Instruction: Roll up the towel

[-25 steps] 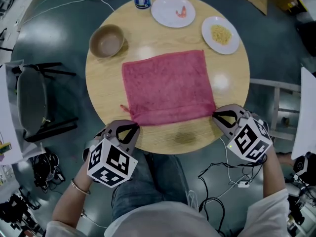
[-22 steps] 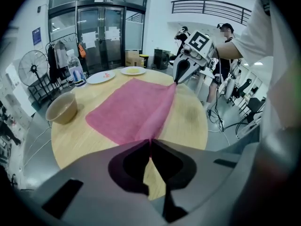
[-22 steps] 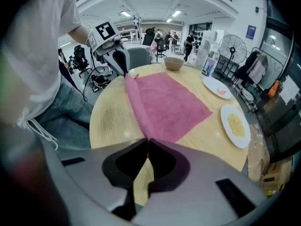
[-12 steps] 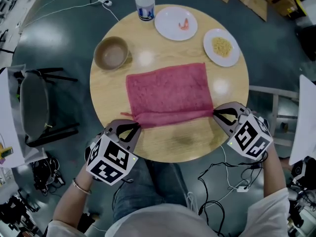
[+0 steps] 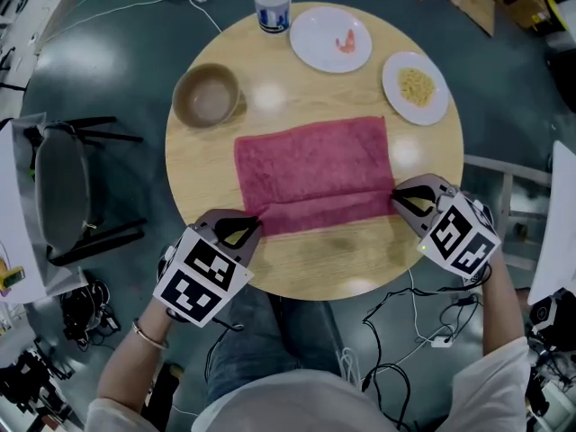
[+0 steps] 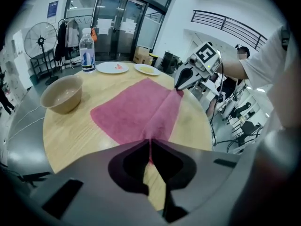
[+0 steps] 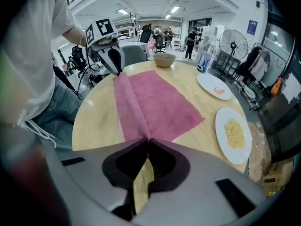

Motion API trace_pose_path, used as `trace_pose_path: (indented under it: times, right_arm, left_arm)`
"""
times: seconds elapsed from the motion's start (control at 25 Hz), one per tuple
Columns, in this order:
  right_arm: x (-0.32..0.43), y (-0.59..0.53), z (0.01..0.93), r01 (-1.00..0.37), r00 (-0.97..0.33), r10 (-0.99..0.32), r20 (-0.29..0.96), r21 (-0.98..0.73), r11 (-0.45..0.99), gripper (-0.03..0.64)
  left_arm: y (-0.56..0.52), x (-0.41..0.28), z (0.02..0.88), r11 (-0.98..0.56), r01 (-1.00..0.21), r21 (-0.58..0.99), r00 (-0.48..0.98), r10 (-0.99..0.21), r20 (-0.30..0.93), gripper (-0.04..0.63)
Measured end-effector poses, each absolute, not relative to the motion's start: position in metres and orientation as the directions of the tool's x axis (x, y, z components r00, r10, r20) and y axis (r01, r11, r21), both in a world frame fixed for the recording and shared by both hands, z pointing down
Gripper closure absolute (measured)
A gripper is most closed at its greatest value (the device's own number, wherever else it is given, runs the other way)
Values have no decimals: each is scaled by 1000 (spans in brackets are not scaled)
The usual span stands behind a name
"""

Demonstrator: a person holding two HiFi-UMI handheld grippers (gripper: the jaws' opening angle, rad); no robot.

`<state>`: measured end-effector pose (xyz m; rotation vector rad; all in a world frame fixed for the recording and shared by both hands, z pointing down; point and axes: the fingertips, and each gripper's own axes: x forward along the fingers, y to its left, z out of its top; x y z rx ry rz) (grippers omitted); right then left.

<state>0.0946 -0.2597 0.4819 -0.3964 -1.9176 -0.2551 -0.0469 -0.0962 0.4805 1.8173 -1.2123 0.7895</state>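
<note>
Head view, supplemented by both gripper views. The pink towel (image 5: 310, 165) lies mid-frame on the round wooden table (image 5: 202, 178), below the tan bowl (image 5: 207, 95) and the water bottle (image 5: 271, 0). The left gripper (image 5: 243, 232), at lower left, and the right gripper (image 5: 400, 203), at centre right, each have their jaws pressed together on a near corner of the cloth. Each gripper view shows a pink sliver nipped between the tips. Compared with one second earlier, the towel covers less of the table from top to bottom of the frame. A doubled band now runs along its lower edge between the two grippers, so the near hem has been lifted and carried over onto the cloth. This reads as the first turn of the roll, only just begun, and most of the towel remains flat. The band slants slightly, lower at the left, so later turns probably need both hands kept level.
</note>
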Motion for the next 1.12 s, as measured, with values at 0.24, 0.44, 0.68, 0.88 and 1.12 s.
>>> trace_pose_path:
  times: [0.24,0.44,0.68,0.88,1.12]
  right_arm:
    - [90,-265,489,380,-333,146,931,-10,925,603]
    - [83,-269,491,361,-364,113,924,28,932,598]
    - [82,-271,490,326,-404,100,909,41,944,566]
    - [84,-273,484,290,-432,93,897,40,956,543]
    - [94,-269,472,278,-449,75,890,60,959,534]
  left_arm:
    - [-100,-55,486,-142,-931,337,364,-434,824,584]
    - [-101,-60,491,-71,-920,385,376,-436,818,580]
    - [-100,-60,483,-38,-895,444,411,-458,788,548]
    - [-93,-69,477,-17,-890,456,409,-477,778,507]
    - [-85,-79,465,-42,-933,356,327,-507,798,497]
